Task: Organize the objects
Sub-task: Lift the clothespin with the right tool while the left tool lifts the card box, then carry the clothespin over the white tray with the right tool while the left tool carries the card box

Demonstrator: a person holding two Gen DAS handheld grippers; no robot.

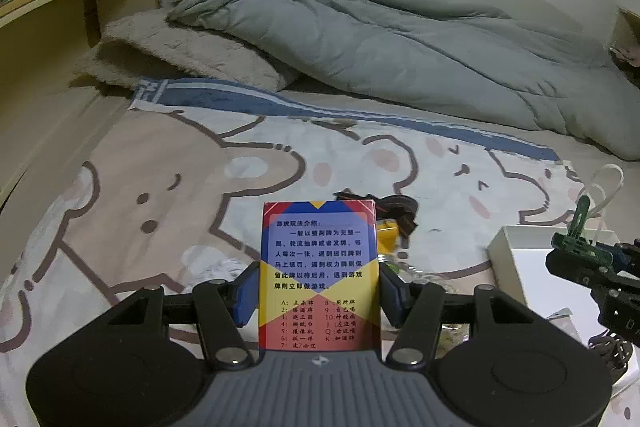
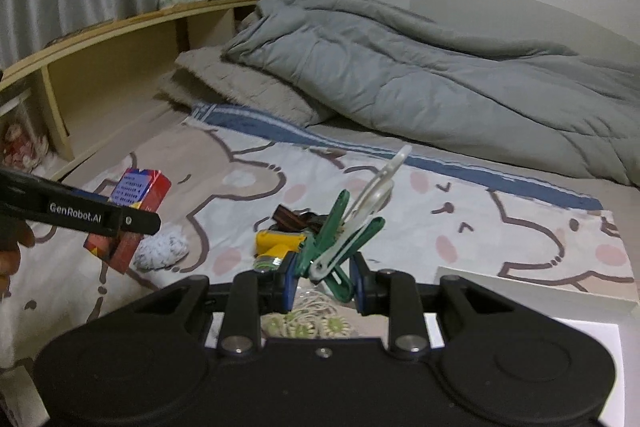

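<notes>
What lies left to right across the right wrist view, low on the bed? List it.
Card box → crumpled wad → yellow item → green clips in the right gripper → white box.

The left gripper (image 1: 319,293) clamps a red, blue and yellow card box (image 1: 319,267) upright between its blue fingers (image 1: 246,297), above a bear-print blanket (image 1: 160,167). At right, the right gripper (image 1: 580,255) holds green clothes pegs (image 1: 578,223) over a white box (image 1: 506,247).

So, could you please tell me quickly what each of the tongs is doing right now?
Left tongs: closed on the card box.
Right tongs: closed on the clothespins.
</notes>
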